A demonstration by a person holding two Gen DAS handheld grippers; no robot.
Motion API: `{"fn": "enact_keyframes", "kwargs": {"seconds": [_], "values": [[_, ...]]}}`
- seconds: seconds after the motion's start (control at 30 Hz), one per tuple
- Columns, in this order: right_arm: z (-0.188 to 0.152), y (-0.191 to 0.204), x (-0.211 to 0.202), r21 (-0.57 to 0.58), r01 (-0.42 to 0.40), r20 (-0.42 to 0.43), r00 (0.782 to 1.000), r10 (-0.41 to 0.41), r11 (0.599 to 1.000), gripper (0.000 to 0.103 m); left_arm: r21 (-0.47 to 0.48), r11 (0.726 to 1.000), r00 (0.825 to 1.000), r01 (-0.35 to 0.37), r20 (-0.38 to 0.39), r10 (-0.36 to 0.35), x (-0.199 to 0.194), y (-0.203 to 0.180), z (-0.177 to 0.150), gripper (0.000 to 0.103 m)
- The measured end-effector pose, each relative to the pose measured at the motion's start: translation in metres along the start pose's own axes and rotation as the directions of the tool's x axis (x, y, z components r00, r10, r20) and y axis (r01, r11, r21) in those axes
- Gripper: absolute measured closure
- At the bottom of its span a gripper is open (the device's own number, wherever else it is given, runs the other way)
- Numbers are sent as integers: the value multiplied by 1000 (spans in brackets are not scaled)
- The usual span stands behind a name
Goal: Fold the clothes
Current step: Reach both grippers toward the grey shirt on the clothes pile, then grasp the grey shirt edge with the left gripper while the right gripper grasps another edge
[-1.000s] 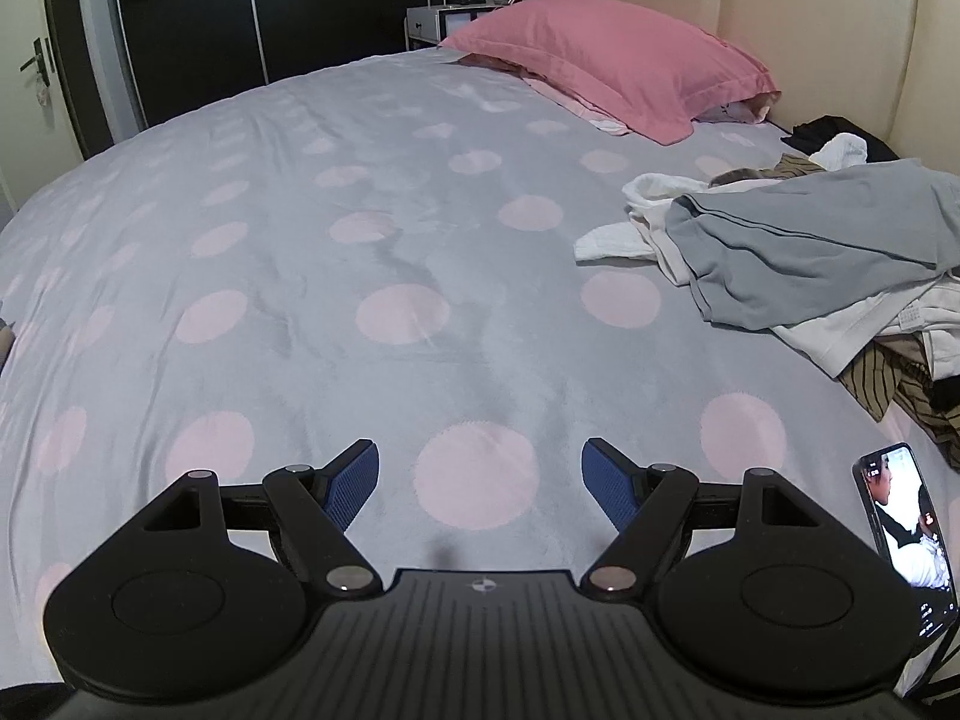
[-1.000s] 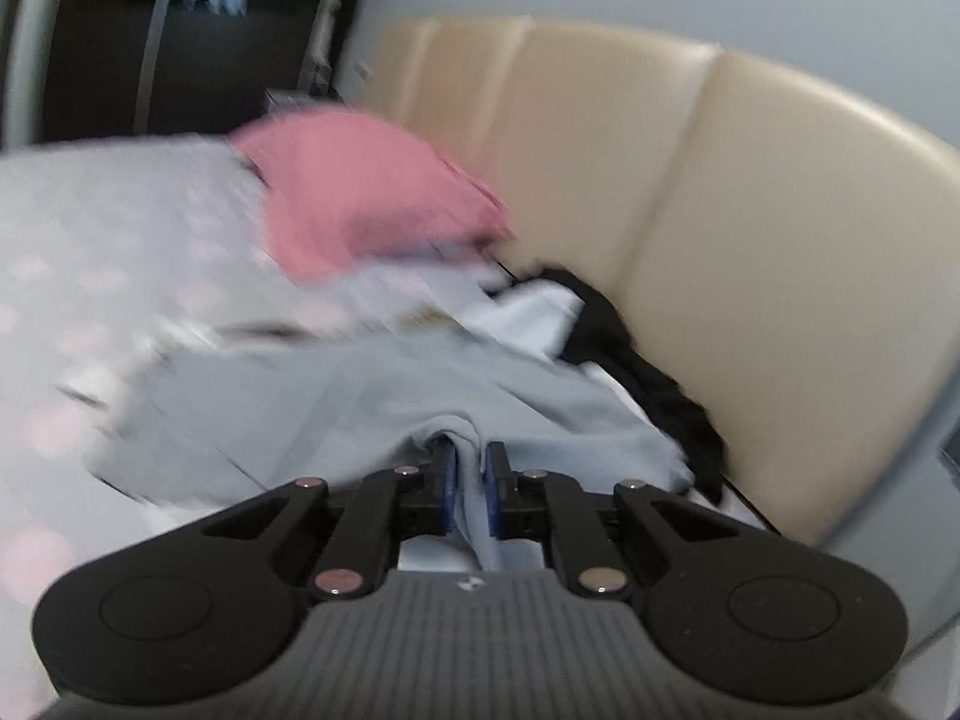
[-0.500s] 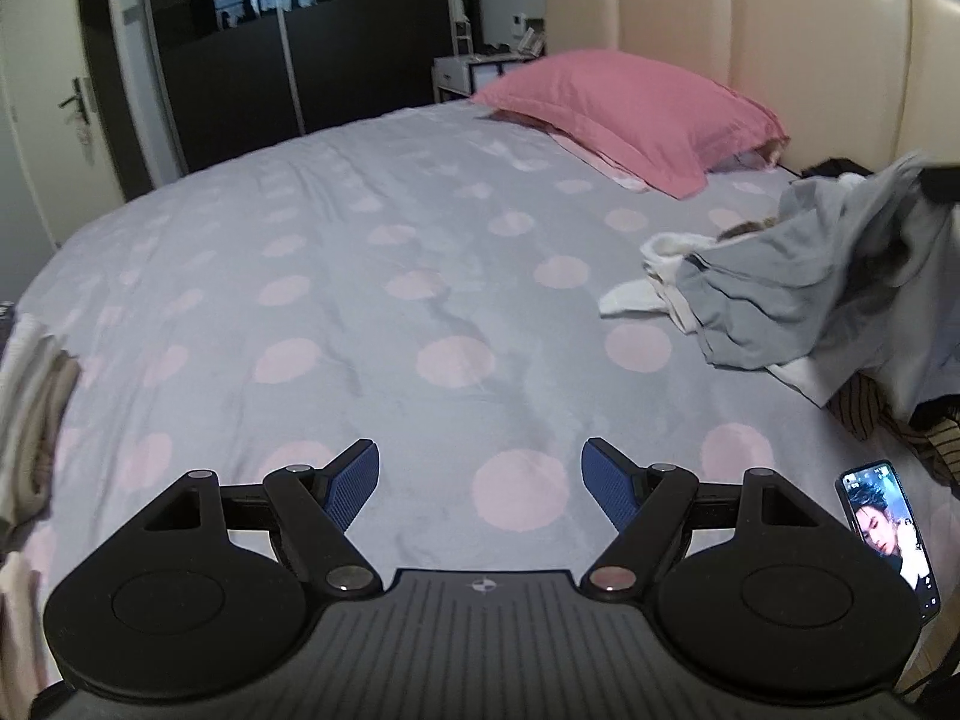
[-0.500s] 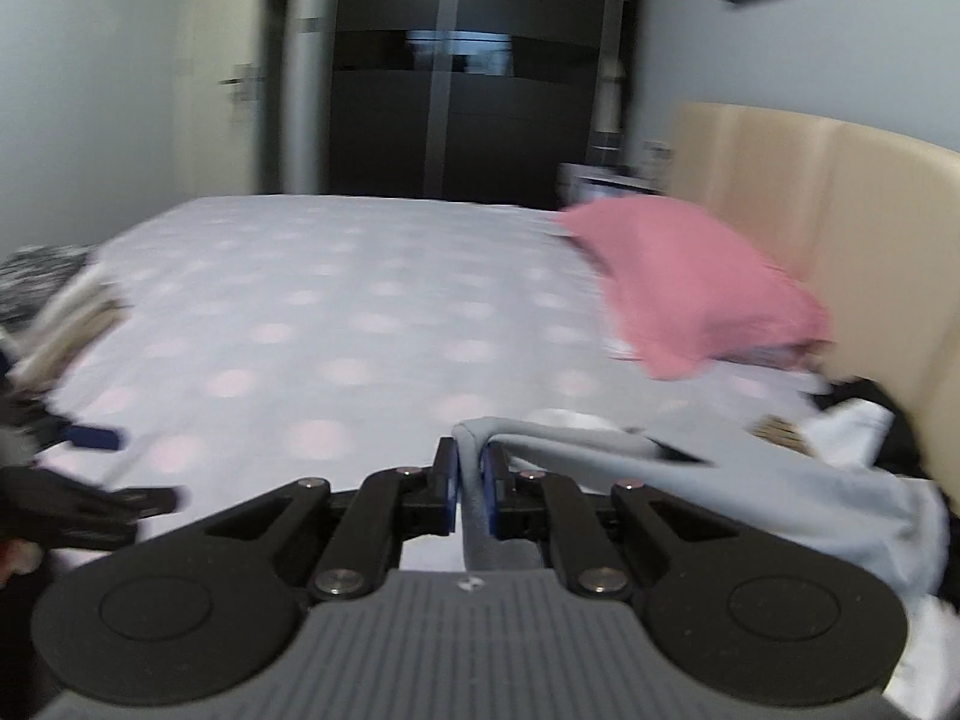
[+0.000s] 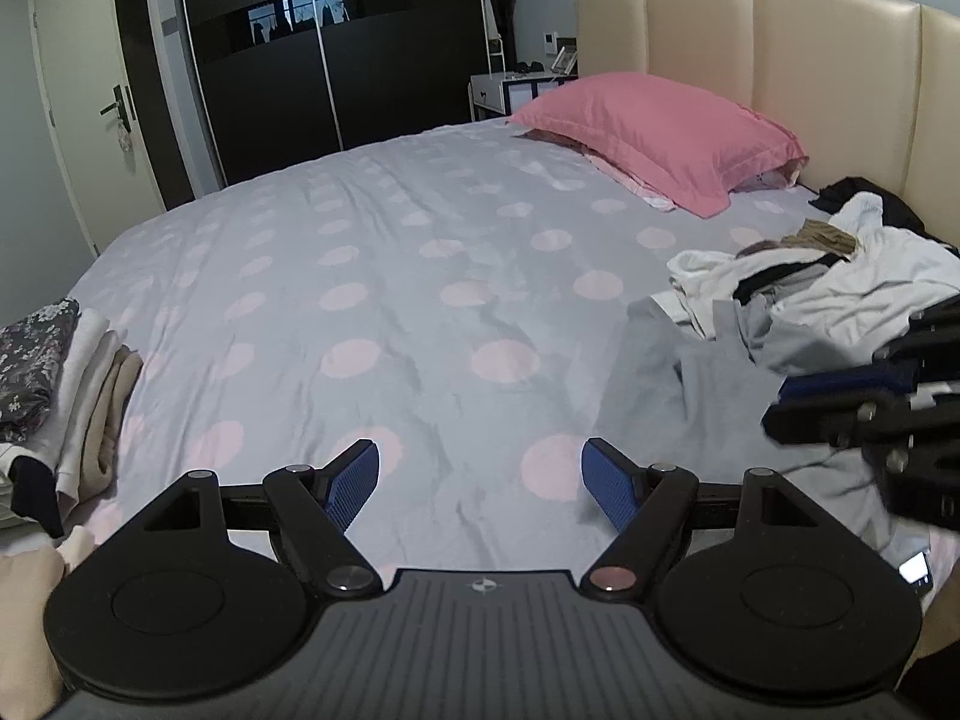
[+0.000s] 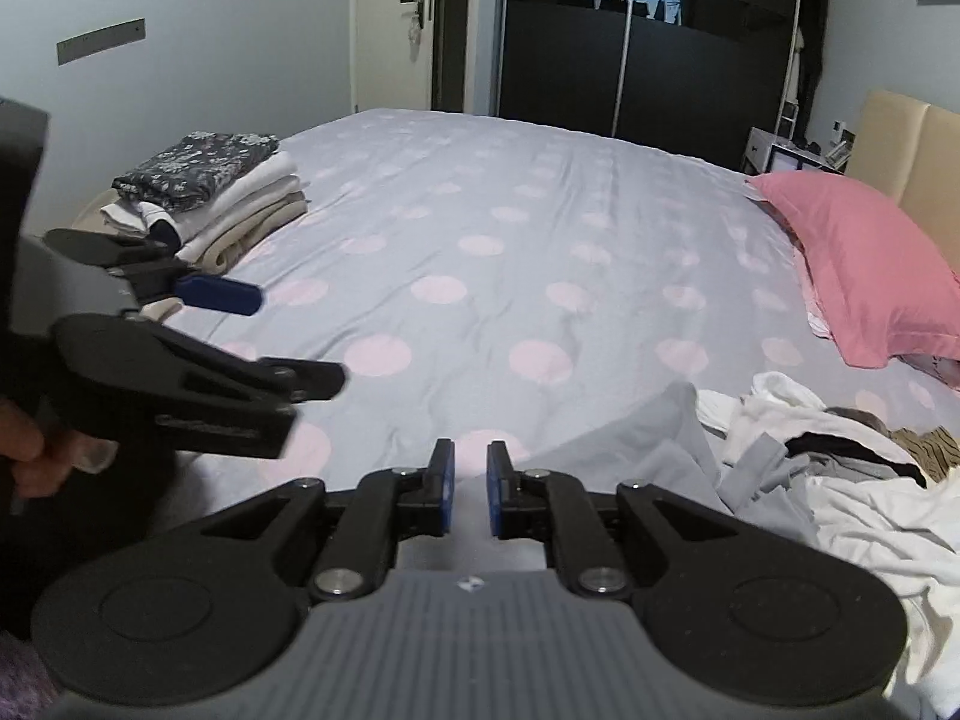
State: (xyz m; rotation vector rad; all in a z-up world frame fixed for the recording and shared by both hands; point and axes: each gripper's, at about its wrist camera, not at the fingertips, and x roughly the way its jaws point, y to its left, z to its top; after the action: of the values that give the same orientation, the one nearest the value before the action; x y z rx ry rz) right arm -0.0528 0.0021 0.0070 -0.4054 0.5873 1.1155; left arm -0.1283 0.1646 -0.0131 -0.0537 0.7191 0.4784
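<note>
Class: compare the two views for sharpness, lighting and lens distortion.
Left wrist view: dim and sharp, but the right claw at the edge is motion-blurred; the bed bulges from the fisheye. Right wrist view: equally dim, with the left claw slightly soft.

Bed sheet (image 5: 420, 300): matt woven cloth, lightly creased. Pillow (image 5: 660, 132): smooth cloth, faint sheen. Headboard (image 5: 810, 72): padded, glossy, probably leatherette. Wardrobe doors (image 5: 270, 60): glossy dark panels, metal trims. Left tool (image 5: 481, 483): matt black plastic, ribbed blue pads, bright metal rivets. Grey garment (image 6: 648, 450): soft matt jersey. Folded stack (image 6: 210, 198) at 10 o'clock: matt cloth.
</note>
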Motion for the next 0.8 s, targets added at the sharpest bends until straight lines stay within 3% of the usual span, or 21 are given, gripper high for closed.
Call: {"fn": "enact_keyframes", "kwargs": {"seconds": [0.07, 0.23, 0.37, 0.57, 0.7, 0.8], "values": [[-4, -6, -4, 24, 3, -4, 1000, -3, 1000, 77, 15, 1000, 1000, 1, -6, -1, -3, -4, -3, 29], [-15, -47, -4, 112, 77, -25, 997, -74, 991, 76, 41, 999, 999, 31, -23, -30, -10, -12, -10, 29], [-34, -75, 7, 174, 79, -132, 990, -56, 982, 61, 52, 995, 994, 80, -76, -76, -1, -20, -20, 29], [-60, -76, 27, 184, 60, -247, 969, -13, 981, 45, 65, 988, 977, 142, -167, -129, 18, -32, -38, 29], [-78, -69, 45, 152, -14, -305, 950, 60, 988, 31, 48, 985, 967, 164, -207, -151, 30, -35, -46, 29], [-89, -57, 61, 105, -99, -356, 925, 130, 990, 28, 17, 986, 962, 166, -223, -158, 39, -35, -50, 29]]}}
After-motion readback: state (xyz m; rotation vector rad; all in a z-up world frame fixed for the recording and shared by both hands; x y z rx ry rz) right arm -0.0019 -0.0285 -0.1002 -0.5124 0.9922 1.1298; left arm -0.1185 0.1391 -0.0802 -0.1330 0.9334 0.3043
